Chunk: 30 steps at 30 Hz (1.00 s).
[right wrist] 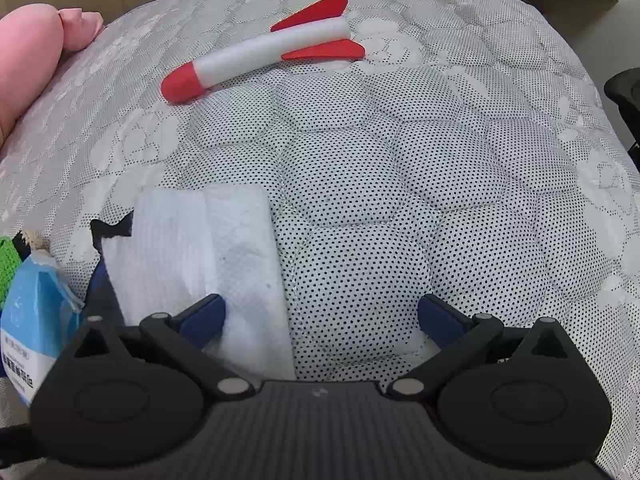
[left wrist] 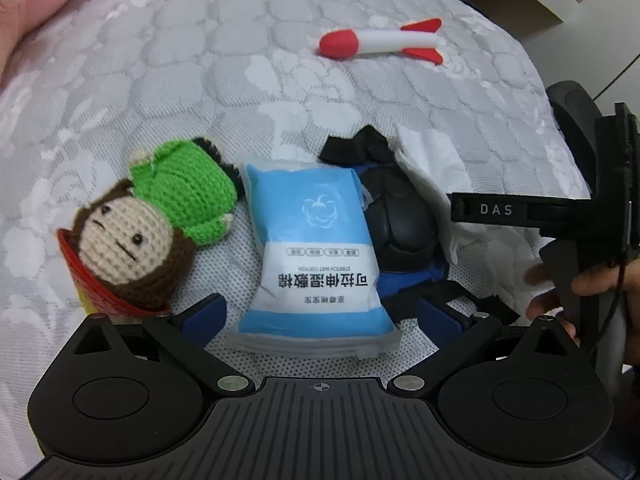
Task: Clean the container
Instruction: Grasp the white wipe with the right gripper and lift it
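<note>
In the left wrist view, the left tool (left wrist: 320,312) is hovering low over a quilted mattress (left wrist: 200,80), its blue fingers (left wrist: 206,312) spread wide with nothing pinched between them. A blue and white wipes packet (left wrist: 316,252) is lying between the fingers, reaching just past their tips. To the left of the packet, a crocheted doll (left wrist: 160,216) in a green top is lying touching it, with its head resting on a red and yellow container (left wrist: 86,280). To the right of the packet, a dark blue and black pouch (left wrist: 400,224) is sitting partly under it, and a white paper towel (left wrist: 432,176) is lying against the pouch's far side. Well beyond the packet, a red and white toy rocket (left wrist: 380,38) is lying on the mattress. At the right edge, a hand (left wrist: 560,292) is gripping the black handle of the other tool.

In the right wrist view, the right tool (right wrist: 320,316) is also standing spread and empty over the mattress (right wrist: 400,200). The paper towel (right wrist: 208,252) is lying under its left finger (right wrist: 204,314), with the packet (right wrist: 36,320) to the towel's left. The rocket (right wrist: 260,50) is lying well beyond the towel.
</note>
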Each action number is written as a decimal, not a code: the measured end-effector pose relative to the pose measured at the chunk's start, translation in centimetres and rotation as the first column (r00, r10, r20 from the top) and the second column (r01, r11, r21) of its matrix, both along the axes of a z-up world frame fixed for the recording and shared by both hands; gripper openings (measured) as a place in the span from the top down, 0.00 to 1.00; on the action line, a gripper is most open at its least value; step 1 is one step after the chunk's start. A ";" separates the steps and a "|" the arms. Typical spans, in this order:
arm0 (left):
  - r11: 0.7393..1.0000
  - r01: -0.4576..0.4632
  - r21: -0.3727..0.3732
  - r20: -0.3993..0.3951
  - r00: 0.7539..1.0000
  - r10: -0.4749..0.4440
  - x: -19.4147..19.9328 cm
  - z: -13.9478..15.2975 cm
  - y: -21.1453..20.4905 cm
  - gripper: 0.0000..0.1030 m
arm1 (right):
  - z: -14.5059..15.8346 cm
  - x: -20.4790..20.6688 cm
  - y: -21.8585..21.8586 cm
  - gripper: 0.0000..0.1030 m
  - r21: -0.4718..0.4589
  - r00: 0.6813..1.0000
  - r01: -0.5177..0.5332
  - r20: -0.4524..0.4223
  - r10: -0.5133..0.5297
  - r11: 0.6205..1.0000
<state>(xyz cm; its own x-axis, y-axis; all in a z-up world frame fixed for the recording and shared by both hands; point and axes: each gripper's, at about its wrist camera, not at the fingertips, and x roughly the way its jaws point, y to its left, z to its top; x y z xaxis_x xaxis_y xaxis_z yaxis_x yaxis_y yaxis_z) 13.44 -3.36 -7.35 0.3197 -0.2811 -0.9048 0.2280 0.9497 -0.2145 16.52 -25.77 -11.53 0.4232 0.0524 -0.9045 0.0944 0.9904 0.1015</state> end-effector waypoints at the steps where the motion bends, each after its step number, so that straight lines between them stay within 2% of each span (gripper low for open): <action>1: 1.000 0.002 0.014 0.015 1.000 -0.003 -0.2 0.2 -0.1 0.00 | 0.0 0.0 0.0 0.00 -0.006 1.000 -0.006 0.007 0.006 1.000; 4: 0.998 0.011 0.054 0.043 0.999 -0.013 -0.3 0.5 -0.3 0.00 | 0.3 -0.5 0.3 0.00 -0.045 0.998 -0.031 0.044 0.033 0.999; 6: 0.998 0.007 0.055 0.037 0.999 -0.009 -0.3 0.4 -0.3 0.00 | 1.1 -0.8 0.7 0.11 -0.057 0.995 -0.068 0.069 0.072 0.996; 7: 0.999 0.004 0.054 0.033 0.999 -0.006 -0.2 0.4 -0.2 0.00 | 1.6 -0.8 0.8 0.23 -0.039 0.992 -0.092 0.088 0.095 0.995; 10: 0.998 -0.007 0.062 0.029 1.000 0.006 0.0 0.2 -0.1 0.00 | 2.4 -1.1 1.1 0.28 0.018 0.980 -0.154 0.132 0.150 0.988; 12: 0.997 -0.008 0.073 0.036 0.999 0.005 0.1 0.2 -0.1 0.00 | 2.0 -0.8 1.8 0.45 0.024 0.973 -0.192 0.132 0.187 0.981; 14: 0.998 -0.003 0.068 0.045 0.999 0.000 0.0 0.3 -0.1 0.00 | 2.0 -0.5 2.2 0.73 0.017 0.965 -0.224 0.146 0.219 0.975; 16: 0.999 0.002 0.040 0.054 0.999 -0.004 -0.1 0.5 0.0 0.00 | 2.4 -0.5 2.4 0.95 0.015 0.956 -0.240 0.177 0.234 0.971; 18: 0.999 0.016 -0.039 0.068 0.998 -0.013 -0.3 1.1 0.3 0.00 | 3.2 -0.5 2.2 0.94 0.031 0.947 -0.246 0.218 0.234 0.969; 19: 0.994 0.031 -0.103 0.068 0.997 -0.024 -0.4 1.4 0.4 0.00 | 3.7 -0.6 2.0 0.94 0.032 0.942 -0.241 0.248 0.226 0.970; 20: 0.979 0.054 -0.196 0.051 0.998 -0.045 -0.4 1.5 0.5 0.00 | 4.3 -0.8 1.8 0.94 0.032 0.936 -0.237 0.275 0.220 0.971; 21: 0.953 0.076 -0.294 0.030 0.997 -0.070 -0.4 1.5 0.5 0.00 | 4.8 -0.9 1.6 0.94 0.037 0.931 -0.233 0.297 0.212 0.972; 23: 0.902 0.108 -0.419 -0.024 0.991 -0.130 -0.4 1.0 -0.5 0.00 | 5.3 -0.6 1.3 0.94 0.086 0.932 -0.226 0.310 0.190 0.970; 24: 0.895 0.123 -0.429 -0.040 0.987 -0.154 -0.3 0.6 -1.2 0.00 | 5.3 -0.4 1.3 0.94 0.134 0.937 -0.225 0.302 0.177 0.965; 27: 0.934 0.152 -0.324 -0.054 0.982 -0.179 0.1 -0.7 -3.0 0.00 | 4.7 -0.1 1.4 0.94 0.329 0.961 -0.228 0.227 0.157 0.916; 28: 0.947 0.148 -0.286 -0.063 0.983 -0.173 0.3 -1.1 -3.1 0.00 | 4.5 -0.2 1.6 0.94 0.360 0.964 -0.234 0.206 0.168 0.903; 30: 0.971 0.096 -0.220 -0.066 0.991 -0.113 0.9 -1.5 -2.1 0.00 | 4.2 -0.5 1.8 0.94 0.335 0.967 -0.233 0.176 0.183 0.913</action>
<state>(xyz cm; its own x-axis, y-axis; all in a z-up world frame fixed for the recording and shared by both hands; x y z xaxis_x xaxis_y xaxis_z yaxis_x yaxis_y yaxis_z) 14.33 -5.50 -8.86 0.2093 -0.5005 -0.8400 0.2985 0.8508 -0.4326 16.06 -23.96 -7.34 0.4870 0.4555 -0.7452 -0.1500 0.8842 0.4424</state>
